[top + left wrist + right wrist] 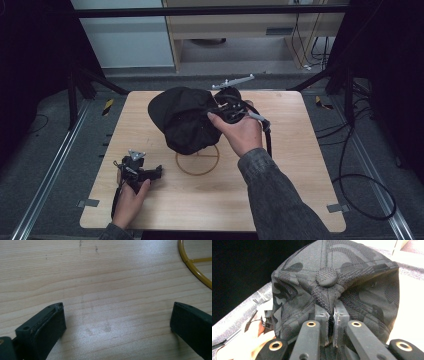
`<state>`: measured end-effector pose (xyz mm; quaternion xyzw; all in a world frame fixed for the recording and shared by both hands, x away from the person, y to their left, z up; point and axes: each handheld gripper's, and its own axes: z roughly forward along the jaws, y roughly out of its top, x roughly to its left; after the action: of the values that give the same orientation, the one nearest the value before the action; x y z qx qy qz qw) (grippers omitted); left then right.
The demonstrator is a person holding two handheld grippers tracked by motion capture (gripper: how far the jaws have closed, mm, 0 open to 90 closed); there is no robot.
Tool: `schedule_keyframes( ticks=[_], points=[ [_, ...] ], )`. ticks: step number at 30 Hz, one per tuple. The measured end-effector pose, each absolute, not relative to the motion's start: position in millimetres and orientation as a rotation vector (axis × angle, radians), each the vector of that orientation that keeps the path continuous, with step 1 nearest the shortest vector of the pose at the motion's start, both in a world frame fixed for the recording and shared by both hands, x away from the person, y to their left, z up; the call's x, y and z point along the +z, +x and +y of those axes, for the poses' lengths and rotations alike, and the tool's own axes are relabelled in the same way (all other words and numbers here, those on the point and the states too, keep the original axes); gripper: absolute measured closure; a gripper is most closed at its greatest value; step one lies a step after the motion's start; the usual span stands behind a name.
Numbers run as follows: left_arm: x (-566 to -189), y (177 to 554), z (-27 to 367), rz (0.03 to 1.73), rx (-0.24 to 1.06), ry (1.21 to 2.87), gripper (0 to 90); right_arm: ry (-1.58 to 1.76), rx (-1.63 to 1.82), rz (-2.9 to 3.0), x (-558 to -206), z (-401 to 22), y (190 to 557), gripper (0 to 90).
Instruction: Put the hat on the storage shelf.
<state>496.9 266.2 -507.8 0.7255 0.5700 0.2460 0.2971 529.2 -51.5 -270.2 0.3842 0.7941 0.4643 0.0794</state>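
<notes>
Left gripper (pixel 156 172): nearest, low on the bench's front left, held by the left hand (pixel 129 202); jaws spread wide, nothing between them, bare wood under them in the left gripper view.
Bench (pixel 165 210): light wood top, square, rounded corners.
Yellow ring (pixel 197 160): thin wire hoop with a cross bar, flat on the bench near the middle, just right of the left gripper; its rim also at the top right of the left gripper view (pixel 193 266).
Right hand (pixel 241 131): above the ring's right side, grey sleeve behind it, wrapped around the right gripper.
Right gripper (pixel 216 111): jaws pressed together, pinching a fold of the cap's fabric just below the crown button (pixel 326 277).
Cap (pixel 182 119): black, faint camouflage pattern, lifted off the bench, hanging over the ring's far edge, peak pointing left and away.
Floor (pixel 350 165): grey, beyond the bench, black cables at the right.
</notes>
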Motion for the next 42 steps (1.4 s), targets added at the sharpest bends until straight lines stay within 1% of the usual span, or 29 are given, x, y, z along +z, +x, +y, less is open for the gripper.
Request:
schedule_keyframes(
  ticks=[18, 28, 34, 37, 38, 42],
  points=[
    [-508, 497, 266, 1.515, 0.653, 1.931, 0.0, 1.197, 1.389, 2.358, -278, -53, 540, 82.5],
    [-508, 497, 266, 1.515, 0.653, 1.93, 0.0, 1.232, 1.389, 2.344, -280, -55, 546, 75.0],
    [-508, 497, 266, 1.515, 0.653, 1.93, 0.0, 1.241, 1.393, 2.344, -280, -55, 547, 72.3],
    [-508, 497, 266, 1.515, 0.653, 1.93, 0.0, 1.245, 1.389, 2.345, -281, -55, 547, 68.9],
    [-508, 497, 266, 1.514, 0.654, 1.931, 0.0, 1.25, 1.383, 2.35, -281, -56, 547, 66.5],
    [-508, 497, 266, 1.515, 0.654, 1.928, 0.0, 1.252, 1.397, 2.347, -280, -57, 547, 65.6]
  ],
)
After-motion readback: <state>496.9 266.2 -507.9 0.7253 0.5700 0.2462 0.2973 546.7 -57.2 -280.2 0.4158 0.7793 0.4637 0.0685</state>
